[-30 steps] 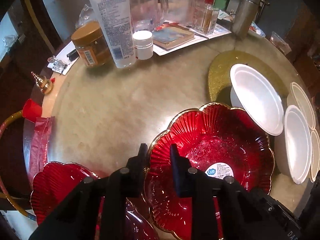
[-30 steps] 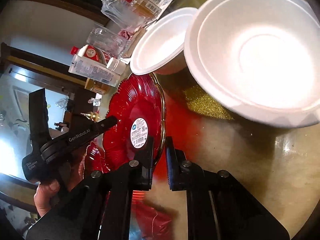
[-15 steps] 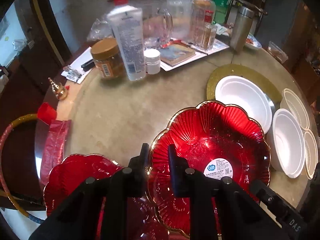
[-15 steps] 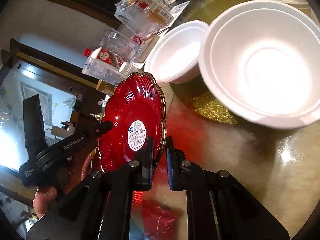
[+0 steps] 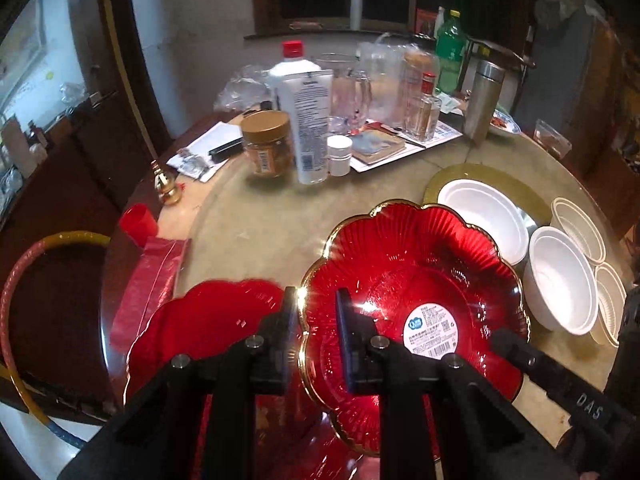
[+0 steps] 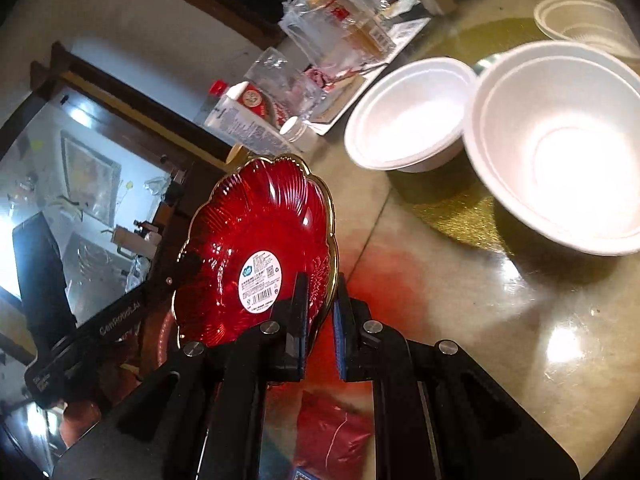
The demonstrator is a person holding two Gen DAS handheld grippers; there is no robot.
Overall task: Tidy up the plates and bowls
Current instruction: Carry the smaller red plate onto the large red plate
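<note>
Both grippers clamp the same red scalloped plate by opposite edges of its gold rim: in the left wrist view the left gripper pinches the rim at the plate's left side, and the right gripper does the same in its own view, where the plate stands steeply tilted, left of frame centre. The plate's near edge is cut off behind the black fingers in both views, so the exact contact under the pads cannot be made out. A white barcode label sits on the plate, its print too small to read. In the left wrist view a second red plate lies at lower left, partly hidden by the gripper body, and I cannot tell whether the held plate touches it. Two white foam bowls stand at right on the round table, the farther one on a gold glitter mat; more pale ribbed bowls are cropped by the right edge. At the top of the frame a lotion tube, a gold-lidded jar and clear glassware crowd together, blurred. In the right wrist view the nearest bowl is overexposed, and a hand at lower left is mostly hidden.
</note>
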